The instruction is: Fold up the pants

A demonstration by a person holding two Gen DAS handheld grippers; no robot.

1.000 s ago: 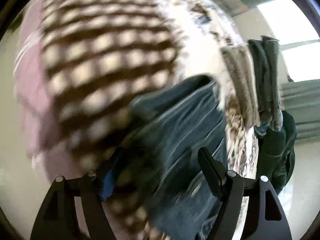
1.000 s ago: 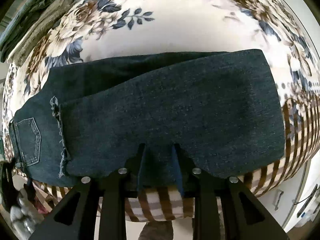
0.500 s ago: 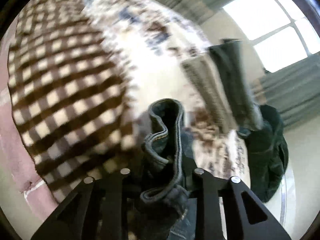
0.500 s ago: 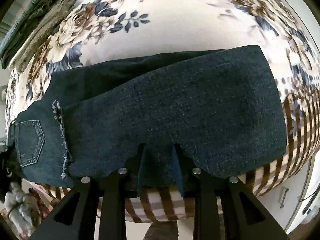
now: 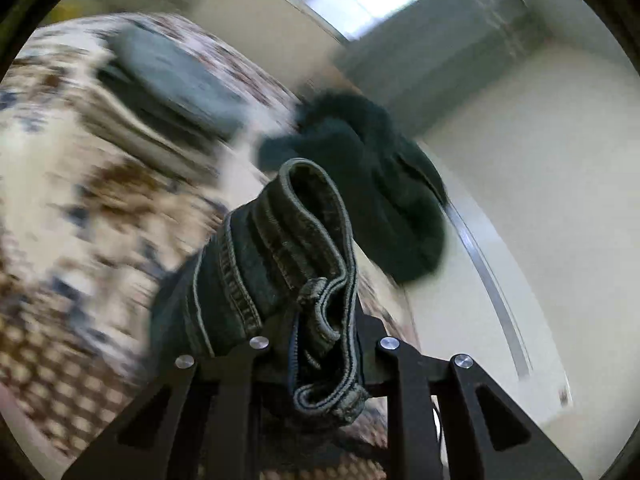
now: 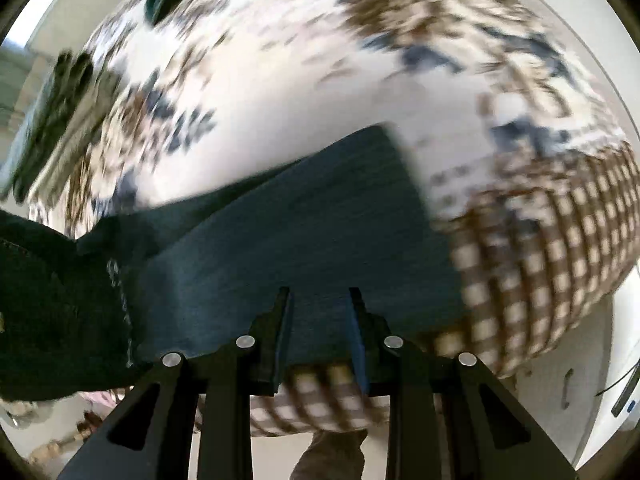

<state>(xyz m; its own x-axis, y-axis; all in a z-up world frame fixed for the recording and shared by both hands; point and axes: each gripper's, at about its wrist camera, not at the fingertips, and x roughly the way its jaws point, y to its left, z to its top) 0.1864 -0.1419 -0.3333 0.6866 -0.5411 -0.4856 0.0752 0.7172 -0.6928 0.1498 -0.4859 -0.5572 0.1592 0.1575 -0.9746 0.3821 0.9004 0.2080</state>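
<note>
Pants [image 6: 304, 248], one pair of dark blue jeans, lie partly on the bed [image 6: 304, 92] and partly in the air, gripped at two places at once. The left claw [image 5: 320, 344] is pinched on the bunched waistband, whose thick seamed edge curls up in a loop above the fingers; holding the heaviest, most layered end this way probably lets the person carry the top of the garment over the legs in a single swing. The right claw [image 6: 318, 320] is closed on the near edge of the doubled legs, both fingers biting into the flat denim just where it overhangs the side of the bed. That grip looks meant to anchor or lift the fold edge so the layers stay aligned while the other end travels. Both views are smeared with motion, so fine detail of the fabric is uncertain.

Counting what shows: two claws, one pair of jeans, one bed with a floral cover and a brown checked border [image 6: 552, 264]. At the far side of the bed lies a small pile of folded garments [image 5: 172, 80]; I can make out two or three, greyish and dark green, but the blur prevents a firm number. One crumpled dark green garment [image 5: 376, 184] sits beyond the waistband, near the wall.
</note>
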